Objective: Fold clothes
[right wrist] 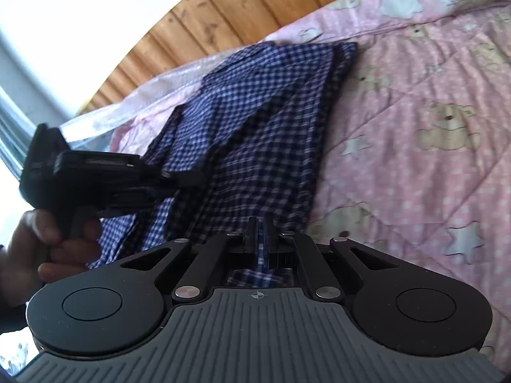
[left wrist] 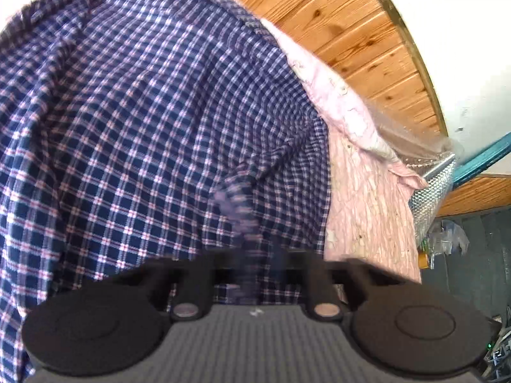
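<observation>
A navy, white and pink plaid shirt (left wrist: 143, 111) fills most of the left wrist view and drapes over a pink quilt (left wrist: 367, 191). At the bottom, my left gripper (left wrist: 255, 249) is blurred, shut on a raised ridge of the shirt. In the right wrist view the shirt (right wrist: 265, 111) lies folded lengthwise on the quilt (right wrist: 415, 127). My right gripper (right wrist: 260, 226) is shut on the shirt's near edge, with plaid cloth showing between the fingers. The left gripper (right wrist: 191, 177), held by a hand (right wrist: 48, 242), pinches the shirt's left side.
The pink quilt, printed with bears, stars and clouds, spreads wide to the right of the shirt. A wood-panelled wall (right wrist: 223, 9) runs behind the bed. Clear plastic sheeting (right wrist: 95, 121) and bubble wrap (left wrist: 428, 198) line the bed's edge. Clutter sits on the dark floor (left wrist: 463, 255).
</observation>
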The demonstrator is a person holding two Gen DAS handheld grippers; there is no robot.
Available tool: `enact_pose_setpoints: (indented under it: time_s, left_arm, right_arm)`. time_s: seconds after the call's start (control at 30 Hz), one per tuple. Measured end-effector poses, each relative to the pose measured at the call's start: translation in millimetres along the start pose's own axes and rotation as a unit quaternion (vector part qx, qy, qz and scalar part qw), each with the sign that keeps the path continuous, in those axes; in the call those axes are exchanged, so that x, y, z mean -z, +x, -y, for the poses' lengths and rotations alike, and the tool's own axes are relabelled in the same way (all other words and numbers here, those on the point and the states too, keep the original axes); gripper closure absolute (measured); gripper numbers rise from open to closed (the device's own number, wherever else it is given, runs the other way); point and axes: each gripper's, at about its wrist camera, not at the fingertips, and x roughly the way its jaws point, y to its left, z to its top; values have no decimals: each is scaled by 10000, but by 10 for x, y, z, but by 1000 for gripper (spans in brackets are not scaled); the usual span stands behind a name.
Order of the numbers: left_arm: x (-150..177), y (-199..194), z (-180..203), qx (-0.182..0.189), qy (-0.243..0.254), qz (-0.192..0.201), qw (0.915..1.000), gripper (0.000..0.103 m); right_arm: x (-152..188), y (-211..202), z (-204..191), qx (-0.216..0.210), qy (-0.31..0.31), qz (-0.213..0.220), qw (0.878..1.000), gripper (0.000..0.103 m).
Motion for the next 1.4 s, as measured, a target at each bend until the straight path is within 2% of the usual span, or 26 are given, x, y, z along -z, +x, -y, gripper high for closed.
enact_pose_setpoints:
  time_s: [0.13,0.17,0.27,0.33,0.37,0.43,0.5,0.53,0.6,0.67,0.73,0.83,0.9,0.97,1.03,1.1,1.2,1.27,1.33,1.4]
  left_arm:
    - [-60,-74,-422,172,-1099,292,9934,100]
    - [-48,-80,-469,243,-1227,305,9917,100]
    - [3,-95,-568,450,-1502,293,9872,99]
    - [22,-120,-615,516,-1601,230,9855,97]
    - [40,-155,-609,473,-1567,219,9863,95]
    - [89,-251,-555,326,-1396,210,9894,89]
    - [172,-363,-424,274,-1087,223,9934,63]
    - [222,-395,-360,188,-875,152,9959,61]
    - [336,-466,-237,-90,-393,10,9992,67]
    - [484,-608,-97,-294,118,-19,9995,67]
    - [672,-761,44,-37,398,-103,9991,66]
    - [1056,-794,157,364,721,-764,9938,66]
    - [1262,-781,89,274,1020,-890,9904,68]
    - [1461,-772,10,159,1322,-966,9864,80]
    - [1490,-813,-119,277,950,-992,9901,81]
    - [1544,-902,-198,366,814,-963,9913,77]
    - [1616,-913,-240,327,1103,-945,9889,78]
    - [1627,-938,-252,317,1019,-912,9901,78]
    - [1629,-972,-254,285,920,-841,9918,78]
    - [1672,-1028,-246,286,927,-775,9923,77]
  right_arm:
    - [63,104,36,-109,262,-208,9994,100]
    - [88,101,45,-181,336,-240,9990,100]
    - [134,10,16,-83,395,-83,9992,91]
    - [164,-54,-4,-6,427,30,9991,78]
    - [178,-86,-15,32,444,86,9990,73]
    - [240,-105,-69,41,304,-49,9995,73]
    - [346,-144,-183,97,-43,-220,9997,73]
    - [402,-214,-247,148,-200,-154,9996,73]
    - [515,-392,-373,140,-432,62,9990,73]
    - [634,-496,-482,-35,-497,12,9988,73]
    - [820,-484,-612,111,-796,-230,9965,73]
    - [1082,-476,-796,490,-1203,-448,9905,73]
    - [1175,-538,-911,705,-1300,-462,9879,73]
    - [1229,-627,-1002,818,-1218,-416,9883,73]
    - [1283,-676,-1104,880,-1180,-381,9884,73]
    - [1354,-651,-1180,1131,-1254,-472,9845,74]
    - [1408,-624,-1286,1692,-1402,-574,9739,77]
    - [1364,-644,-1370,2198,-1340,-595,9645,72]
    - [1348,-717,-1409,2490,-1161,-440,9605,73]
    - [1357,-850,-1476,2383,-1073,-77,9652,72]
